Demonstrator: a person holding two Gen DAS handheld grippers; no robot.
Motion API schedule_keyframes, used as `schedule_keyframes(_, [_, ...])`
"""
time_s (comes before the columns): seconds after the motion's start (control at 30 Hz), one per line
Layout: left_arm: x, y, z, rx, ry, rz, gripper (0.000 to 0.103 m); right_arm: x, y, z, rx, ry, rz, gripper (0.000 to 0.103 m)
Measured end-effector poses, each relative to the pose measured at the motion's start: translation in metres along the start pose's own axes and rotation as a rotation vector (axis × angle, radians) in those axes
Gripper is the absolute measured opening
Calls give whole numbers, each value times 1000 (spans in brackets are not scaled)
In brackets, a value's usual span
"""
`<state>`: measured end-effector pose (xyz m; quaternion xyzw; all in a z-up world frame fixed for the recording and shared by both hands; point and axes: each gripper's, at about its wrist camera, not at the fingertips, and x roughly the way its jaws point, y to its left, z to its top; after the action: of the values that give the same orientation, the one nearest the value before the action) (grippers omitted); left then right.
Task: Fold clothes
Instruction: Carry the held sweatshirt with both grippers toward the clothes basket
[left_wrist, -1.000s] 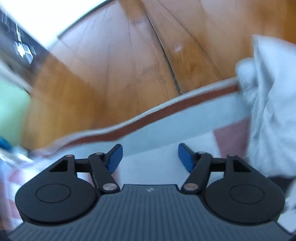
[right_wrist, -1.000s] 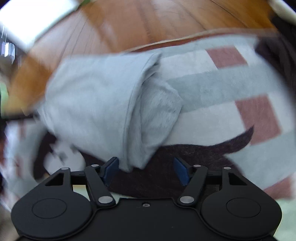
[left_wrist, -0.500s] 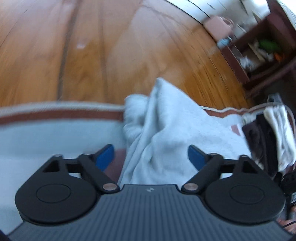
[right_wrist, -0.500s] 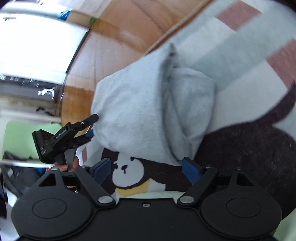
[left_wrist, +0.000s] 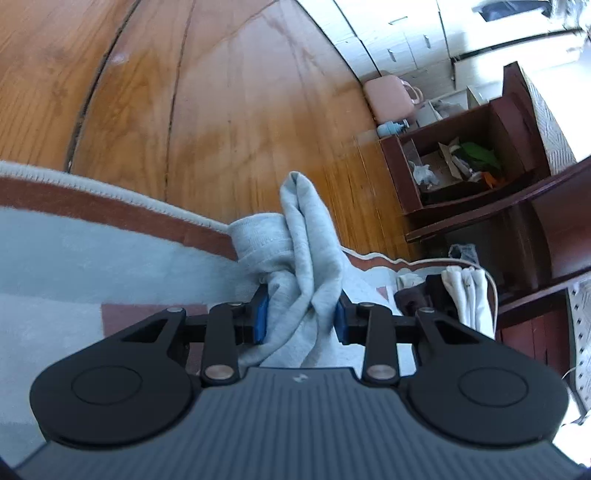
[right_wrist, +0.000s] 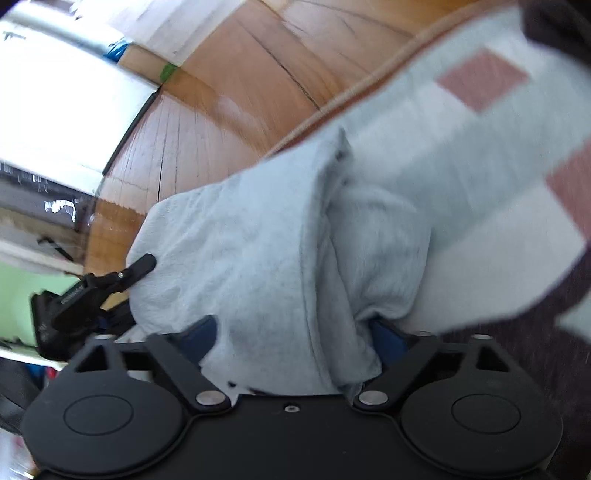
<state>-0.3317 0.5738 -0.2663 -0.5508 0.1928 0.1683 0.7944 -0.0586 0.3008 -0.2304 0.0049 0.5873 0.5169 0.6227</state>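
Left gripper (left_wrist: 300, 317): jaws closing, blue pads (left_wrist: 261, 318) pressed against a bunched ridge of the grey garment (left_wrist: 306, 258), cloth gathered thick between them and standing up in a peak beyond. Right gripper (right_wrist: 291, 338): jaws closing as well, a thick fold of the same grey garment (right_wrist: 258, 240) between the blue pads; contact on the right pad looks made, on the left pad harder to confirm through the blur, so grip judged as forming rather than firm. Left gripper also visible from the right wrist view (right_wrist: 110, 284), at the far left edge of the cloth, confirming a hold at two separate ends. Garment resting on a patterned rug (left_wrist: 92, 258) of grey, white and reddish blocks, its edge near the wooden floor (left_wrist: 221, 110). Further out: a dark wooden shelf unit (left_wrist: 517, 155) with clutter, a pink case (left_wrist: 389, 96), and a small pile of other clothes (left_wrist: 461, 291) at the rug's far side. Step in hand, by judgement: securing both ends before spreading or folding. Recommended: complete both closures before any lift; take fewer layers if possible, since a bunched hold tends to carry twists into the fold; raise both ends evenly and draw apart until the cloth hangs flat; keep clear of the neighbouring pile. Risk noted: slippage on the right side if lifted before the pads seat.
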Motion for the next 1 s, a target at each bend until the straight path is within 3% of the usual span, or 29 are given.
schedule_keyframes(0.07, [0,-3,0,15,4,18,33,-8,13,2,-154,-32,-34,55])
schedule_keyframes(0.13, [-5,-6,-3,48,18,45,33,-24,25,1,-267,-90,-33,51])
schedule_keyframes(0.27, [-24,-20,-12,196,72,67,33,-43,20,6,-243,-105,-48,50])
schedule_keyframes(0.4, [-25,-17,-13,255,75,182,36,-46,-7,16,-124,-67,-58,53])
schedule_keyframes(0.43, [-23,-18,-13,265,76,212,38,-42,-12,20,-76,-56,-44,56])
schedule_keyframes(0.53, [-21,-19,-9,251,78,218,42,-21,-14,23,26,-41,-50,82])
schedule_keyframes(0.57, [-21,-18,-8,243,81,219,44,-14,-12,21,23,-32,-57,84])
schedule_keyframes(0.63, [-15,-17,-5,230,92,216,58,-3,-8,19,9,-15,-73,87])
schedule_keyframes(0.7, [-14,-10,-5,180,80,157,67,3,0,15,-58,-27,-89,88])
schedule_keyframes(0.77, [-15,5,-11,89,102,60,63,8,9,13,-121,-50,-100,83])
schedule_keyframes(0.8, [-12,12,-17,37,116,31,45,11,11,11,-124,-69,-110,74])
schedule_keyframes(0.83, [-9,17,-22,-1,125,10,34,13,13,10,-128,-88,-120,72])
schedule_keyframes(0.93, [-12,0,-26,82,95,21,26,11,27,-1,-175,-153,-170,51])
schedule_keyframes(1.0, [-16,-16,-28,135,67,2,25,1,48,-13,-272,-195,-198,46])
